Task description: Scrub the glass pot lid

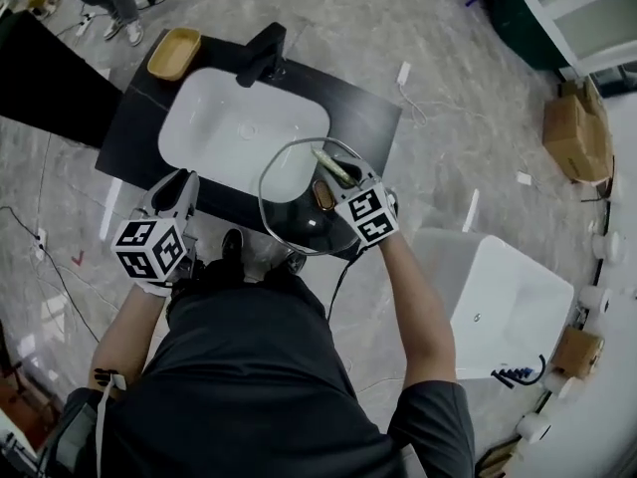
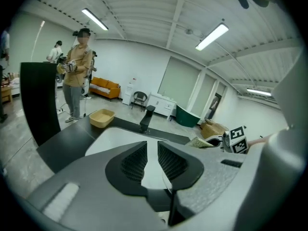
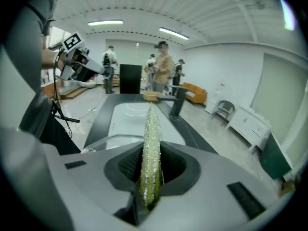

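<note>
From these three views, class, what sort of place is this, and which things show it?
Probably a big test hall or showroom, not a home: the white sink sits in a freestanding black counter on open floor, a cardboard box lies nearby, and another person stands under ceiling strip lights.

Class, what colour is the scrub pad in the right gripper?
The pad is glittery yellow-green; clearest in right gripper view.

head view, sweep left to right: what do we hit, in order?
left gripper → glass lid → right gripper, shut on a sponge → white tub → cardboard box
</note>
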A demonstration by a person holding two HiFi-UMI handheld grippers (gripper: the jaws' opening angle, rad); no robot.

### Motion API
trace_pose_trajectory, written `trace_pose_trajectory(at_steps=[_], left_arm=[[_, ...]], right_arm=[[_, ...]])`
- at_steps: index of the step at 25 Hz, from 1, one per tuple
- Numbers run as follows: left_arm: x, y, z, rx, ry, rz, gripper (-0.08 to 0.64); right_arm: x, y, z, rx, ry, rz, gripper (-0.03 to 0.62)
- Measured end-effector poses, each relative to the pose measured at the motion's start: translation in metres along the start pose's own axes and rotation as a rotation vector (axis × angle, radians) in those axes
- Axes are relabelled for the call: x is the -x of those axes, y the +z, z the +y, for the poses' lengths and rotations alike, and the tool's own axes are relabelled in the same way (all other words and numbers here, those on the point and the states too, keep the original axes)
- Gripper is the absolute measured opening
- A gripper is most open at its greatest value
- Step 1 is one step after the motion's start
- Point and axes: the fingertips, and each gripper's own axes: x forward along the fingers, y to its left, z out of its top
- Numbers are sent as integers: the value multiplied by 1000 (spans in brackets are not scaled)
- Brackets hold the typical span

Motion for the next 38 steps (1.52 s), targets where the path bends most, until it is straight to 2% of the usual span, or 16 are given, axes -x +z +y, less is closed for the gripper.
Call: trace_pose_trajectory(at_steps=[3, 6, 8, 10, 17, 24, 30, 33, 38], left_arm=[[-20, 4, -26, -52, -81, 28, 71], [-38, 8, -50, -110, -170, 64, 71], [-48, 9, -66, -148, -224, 88, 71], [-55, 7, -81, -177, -266, 107, 71], [-69, -6, -116, -262, -394, 175, 71], [-74, -19, -125, -280, -451, 219, 71], [-72, -21, -101, -269, -432, 235, 71], [-69, -21, -83, -252, -406, 235, 71], [-64, -16, -54, -221, -357, 224, 71]], right_arm=[[33, -62, -19, -124, -154, 75, 64], [56, -116, -8, -259, -280, 156, 64], [63, -139, 11, -345, -329, 183, 64], [64, -149, 31, -407, -359, 166, 64], [52, -146, 91, -488, -406, 129, 64], [43, -132, 119, -579, -481, 159, 64], [26, -112, 136, -707, -542, 192, 64], [16, -99, 143, -780, -545, 175, 64], [12, -86, 136, -1023, -579, 103, 64]])
